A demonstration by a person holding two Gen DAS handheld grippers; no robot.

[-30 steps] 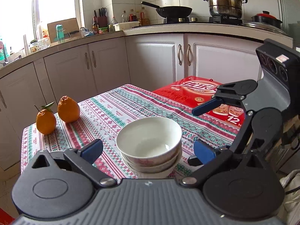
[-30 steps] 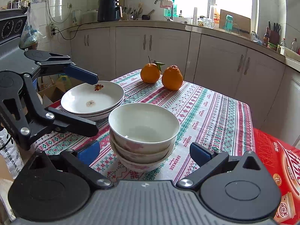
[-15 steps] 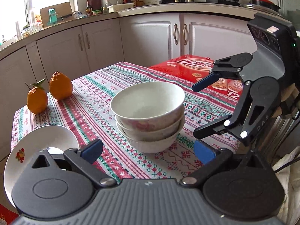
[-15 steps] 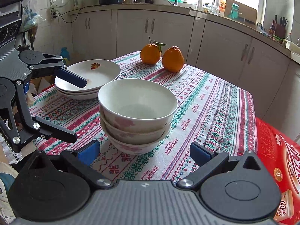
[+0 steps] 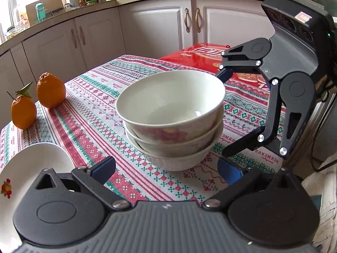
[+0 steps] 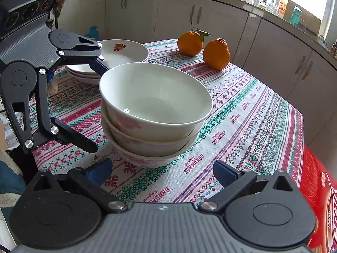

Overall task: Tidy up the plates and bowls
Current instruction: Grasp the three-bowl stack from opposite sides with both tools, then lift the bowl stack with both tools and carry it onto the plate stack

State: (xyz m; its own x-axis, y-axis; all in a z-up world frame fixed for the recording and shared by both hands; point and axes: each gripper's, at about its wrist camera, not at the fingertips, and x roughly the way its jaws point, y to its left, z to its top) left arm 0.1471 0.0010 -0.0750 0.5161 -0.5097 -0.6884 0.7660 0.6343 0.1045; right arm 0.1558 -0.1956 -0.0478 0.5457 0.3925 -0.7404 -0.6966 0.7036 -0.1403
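Observation:
A stack of three white bowls (image 5: 171,120) with pink flowers stands on the patterned tablecloth (image 5: 88,113); it also shows in the right wrist view (image 6: 154,113). A stack of white plates (image 6: 118,57) sits behind it at the table's left; one plate edge (image 5: 25,179) shows in the left wrist view. My left gripper (image 5: 166,168) is open and empty, just short of the bowls. My right gripper (image 6: 162,171) is open and empty, facing the bowls from the other side. Each gripper shows in the other's view, close beside the stack.
Two oranges (image 5: 38,101) lie on the far part of the table, also in the right wrist view (image 6: 203,46). A red carton (image 5: 202,59) sits beside the table edge. White kitchen cabinets (image 5: 147,23) and a cluttered counter stand behind.
Both grippers have moved lower and closer to the bowl stack, which now looms larger. Both stay open. The bowls and plates have not moved.

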